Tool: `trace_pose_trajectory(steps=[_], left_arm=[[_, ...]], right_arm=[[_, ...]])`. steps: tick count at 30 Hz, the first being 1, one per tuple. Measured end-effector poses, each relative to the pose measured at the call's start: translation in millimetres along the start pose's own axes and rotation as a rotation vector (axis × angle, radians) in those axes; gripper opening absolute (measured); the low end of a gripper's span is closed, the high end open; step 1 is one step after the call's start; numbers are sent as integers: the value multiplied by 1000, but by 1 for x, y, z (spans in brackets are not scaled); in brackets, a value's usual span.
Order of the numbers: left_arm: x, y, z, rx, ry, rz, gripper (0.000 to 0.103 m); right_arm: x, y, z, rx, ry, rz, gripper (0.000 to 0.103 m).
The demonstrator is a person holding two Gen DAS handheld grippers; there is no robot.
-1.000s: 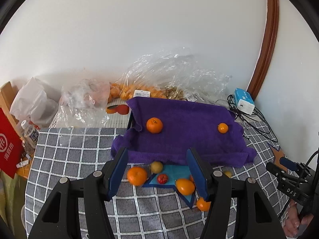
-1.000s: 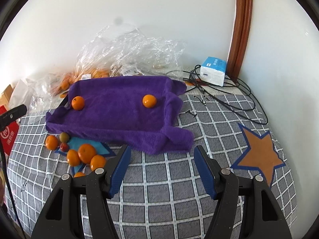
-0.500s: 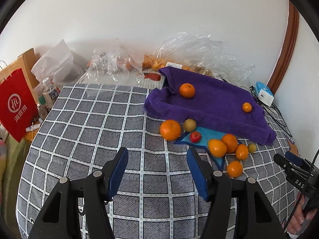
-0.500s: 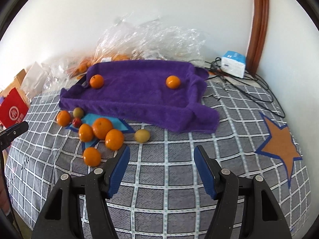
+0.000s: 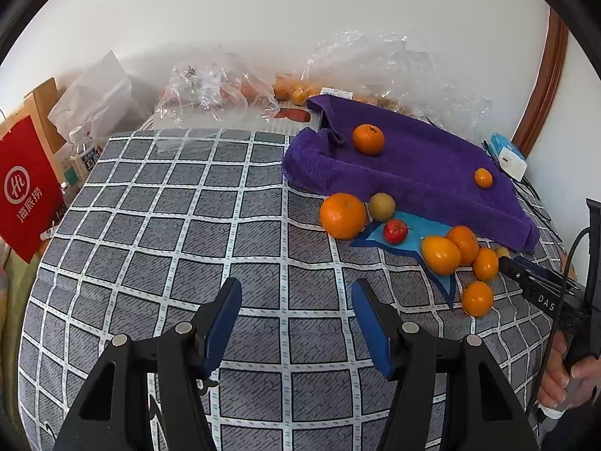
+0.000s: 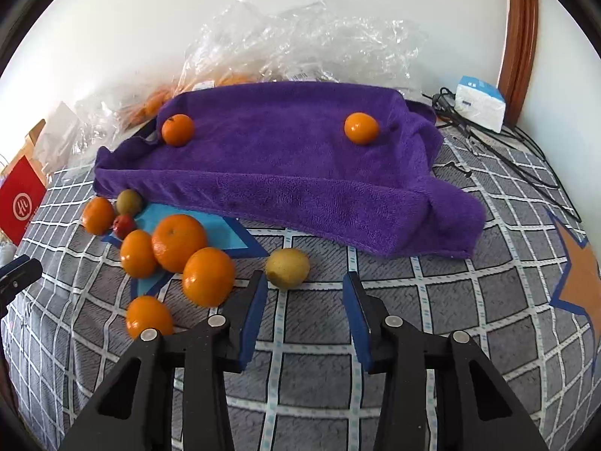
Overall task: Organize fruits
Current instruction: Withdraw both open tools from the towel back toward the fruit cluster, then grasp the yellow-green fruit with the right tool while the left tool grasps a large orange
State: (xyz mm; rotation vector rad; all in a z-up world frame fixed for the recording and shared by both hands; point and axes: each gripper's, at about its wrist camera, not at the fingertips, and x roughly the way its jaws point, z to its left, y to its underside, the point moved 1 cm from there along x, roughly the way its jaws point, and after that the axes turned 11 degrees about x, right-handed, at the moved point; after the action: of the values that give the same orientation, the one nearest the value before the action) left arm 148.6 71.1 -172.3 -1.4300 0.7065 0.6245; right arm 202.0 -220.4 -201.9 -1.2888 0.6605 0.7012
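Observation:
A purple towel [image 6: 300, 188] [image 5: 413, 173] lines a tray and holds two oranges [image 6: 177, 129] [image 6: 361, 128]. In front of it, on the checked cloth, lie several oranges [image 6: 178, 242] [image 5: 342, 216], a small red fruit [image 5: 395, 231] and a greenish fruit [image 5: 381, 207]. A yellow-green fruit [image 6: 287, 267] lies just at the tips of my right gripper [image 6: 305, 285]. Its jaws are closing, and the pads do not touch the fruit. My left gripper [image 5: 296, 289] stands open over bare cloth, left of the fruit pile.
Crumpled clear plastic bags [image 5: 214, 90] with more oranges lie behind the towel. A red paper bag [image 5: 26, 188] and a bottle [image 5: 84, 154] stand at the left table edge. A white charger box [image 6: 480, 103] and cables sit at the back right. A hand [image 5: 563, 376] shows at the right.
Both grippers have sunk closer to the table. The right jaws have narrowed, and the yellow-green fruit now sits at their tips. The left jaws keep their width.

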Motion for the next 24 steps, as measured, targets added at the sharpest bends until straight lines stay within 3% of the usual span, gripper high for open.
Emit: trace_pose_trajectory(steps=[2, 5, 14, 17, 24], left_arm=[[6, -4, -2, 0, 20, 10, 59], [15, -15, -8, 18, 27, 19, 59], [47, -41, -24, 35, 46, 18, 59], [55, -44, -28, 67, 2, 3, 59], [73, -43, -25, 41, 26, 1, 59]], right_arm=[[7, -2, 1, -5, -16, 12, 40], [13, -3, 5, -33, -1, 6, 26], [1, -4, -3, -43, -27, -47, 26], [-2, -4, -10, -31, -45, -81, 26], [2, -6, -17, 15, -77, -51, 26]])
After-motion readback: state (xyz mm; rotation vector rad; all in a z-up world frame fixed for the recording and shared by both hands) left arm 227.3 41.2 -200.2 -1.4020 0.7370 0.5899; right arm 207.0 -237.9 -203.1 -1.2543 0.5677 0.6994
